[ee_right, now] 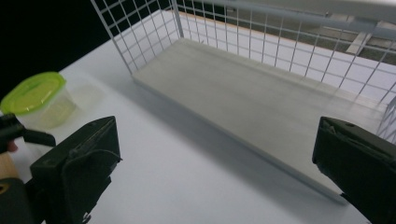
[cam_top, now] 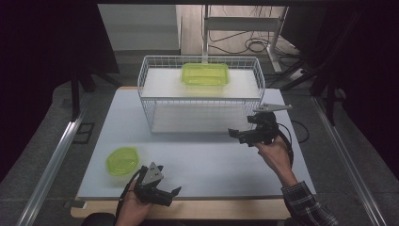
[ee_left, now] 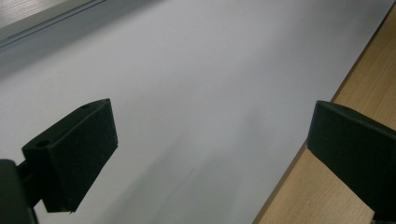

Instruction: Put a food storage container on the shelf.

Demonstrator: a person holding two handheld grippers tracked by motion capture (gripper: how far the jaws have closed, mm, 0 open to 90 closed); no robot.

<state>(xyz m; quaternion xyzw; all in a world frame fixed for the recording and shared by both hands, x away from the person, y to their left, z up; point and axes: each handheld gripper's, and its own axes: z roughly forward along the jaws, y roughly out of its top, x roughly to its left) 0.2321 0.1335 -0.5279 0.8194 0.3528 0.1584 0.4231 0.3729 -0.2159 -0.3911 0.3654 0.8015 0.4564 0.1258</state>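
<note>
Grippers first: your right gripper [cam_top: 237, 134] hangs above the white table mat [cam_top: 207, 160], just in front of the wire rack's [cam_top: 200, 96] right end, jaws spread wide with nothing between them. Your left gripper [cam_top: 171, 193] rests near the mat's front edge, jaws likewise apart and empty, over mat and wooden table edge [ee_left: 369, 84] in the left gripper view. One green-lidded container [cam_top: 122, 161] sits on the mat just left of your left gripper, not touching it. A second green container [cam_top: 205, 74] lies on the rack's upper shelf. The lower shelf [ee_right: 261, 107] faces your right gripper's jaws.
</note>
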